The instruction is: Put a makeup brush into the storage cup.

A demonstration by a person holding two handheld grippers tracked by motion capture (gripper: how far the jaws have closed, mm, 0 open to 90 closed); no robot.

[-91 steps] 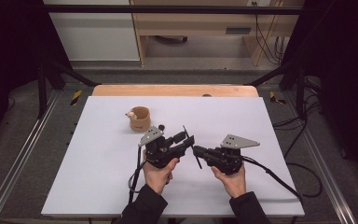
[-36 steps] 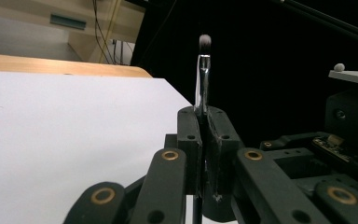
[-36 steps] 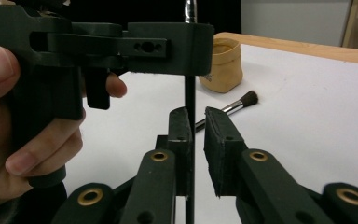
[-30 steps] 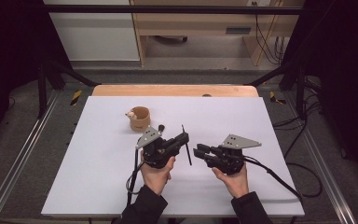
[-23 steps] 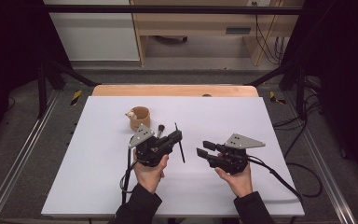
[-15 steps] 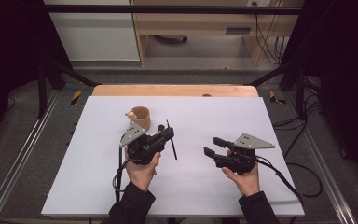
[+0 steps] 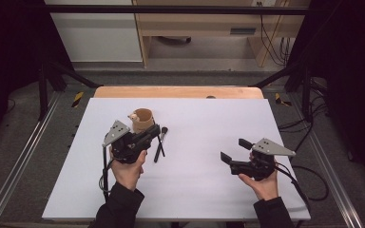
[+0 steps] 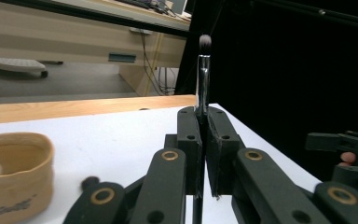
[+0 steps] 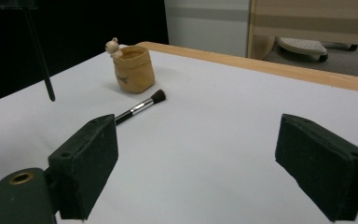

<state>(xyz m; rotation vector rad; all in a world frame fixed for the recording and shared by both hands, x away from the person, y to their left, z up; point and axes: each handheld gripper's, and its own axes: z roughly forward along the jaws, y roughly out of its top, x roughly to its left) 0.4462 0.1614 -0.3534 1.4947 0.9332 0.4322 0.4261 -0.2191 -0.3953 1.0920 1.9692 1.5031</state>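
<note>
Slim black-handled makeup brush (image 8: 202, 79) pinched upright in my left gripper (image 8: 200, 154) could miss the tan fabric pouch (image 7: 141, 119) at eleven o'clock and tip it; my right gripper (image 7: 234, 151), jaws just opened, holds nothing.

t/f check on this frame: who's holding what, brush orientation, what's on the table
1. The left gripper is clamped on a brush. True.
2. The held brush's bristles point down. False: the bristles are at the top and the handle hangs below the jaws.
3. A second brush lies on the white table beside the tan cup. True.
4. The right gripper grips a brush. False: its jaws have just been opening and stand wide apart with nothing between them.
</note>
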